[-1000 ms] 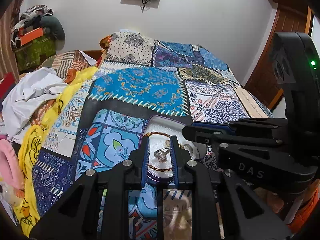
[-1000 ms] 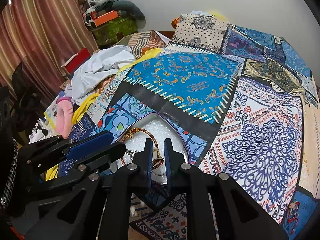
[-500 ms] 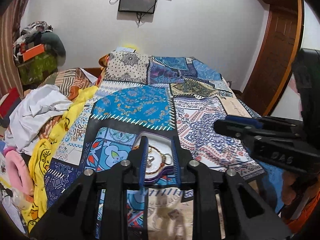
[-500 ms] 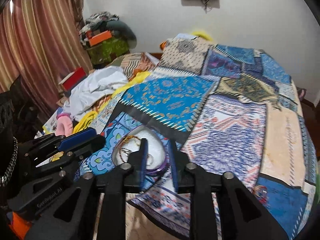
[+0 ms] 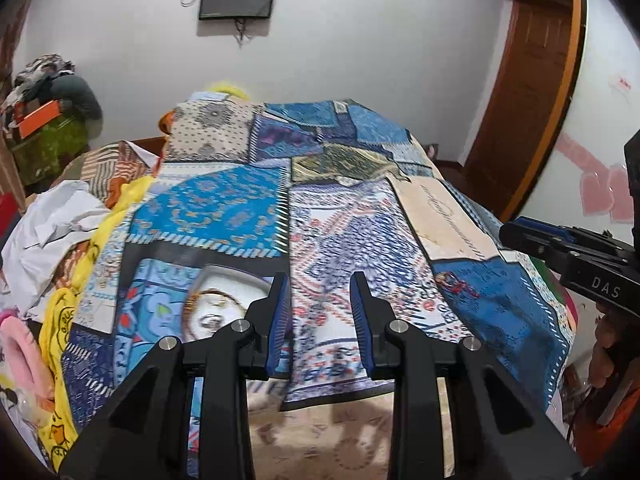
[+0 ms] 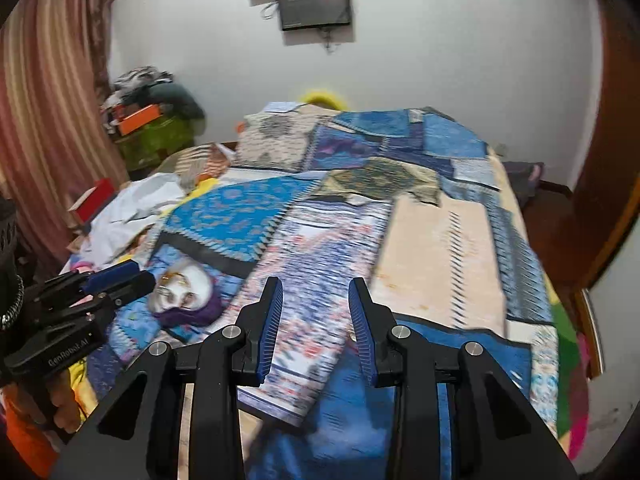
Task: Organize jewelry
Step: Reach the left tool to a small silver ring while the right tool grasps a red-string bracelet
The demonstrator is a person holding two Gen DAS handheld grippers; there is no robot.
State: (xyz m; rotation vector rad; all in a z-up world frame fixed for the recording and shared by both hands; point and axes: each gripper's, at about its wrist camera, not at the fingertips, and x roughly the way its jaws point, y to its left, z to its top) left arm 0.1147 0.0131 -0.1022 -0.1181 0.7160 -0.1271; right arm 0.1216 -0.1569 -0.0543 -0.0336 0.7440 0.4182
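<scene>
1. We see the jewelry tray (image 5: pixel 228 304), a white dish with a purple rim, lying on the patchwork bed (image 5: pixel 360 240) at the lower left of the left wrist frame. It sits just left of the left claw (image 5: pixel 318 320), and that claw's left finger hides its right edge.
2. In the right wrist frame the tray (image 6: pixel 188 292) lies at the left, well apart from the right claw (image 6: pixel 314 320). We judge the left claw the nearer one.
3. Both claws stand wide apart and hold nothing; only blurred bedcover shows between their fingers.
4. A gold bangle (image 5: pixel 212 300) and a few small pieces rest in the tray. We cannot tell them apart through the blur.
5. The tray's long axis seems to run away from us, toward the upper left of the frame.
6. We judge that the coming move needs the left claw to swing left and down to reach the tray.
</scene>
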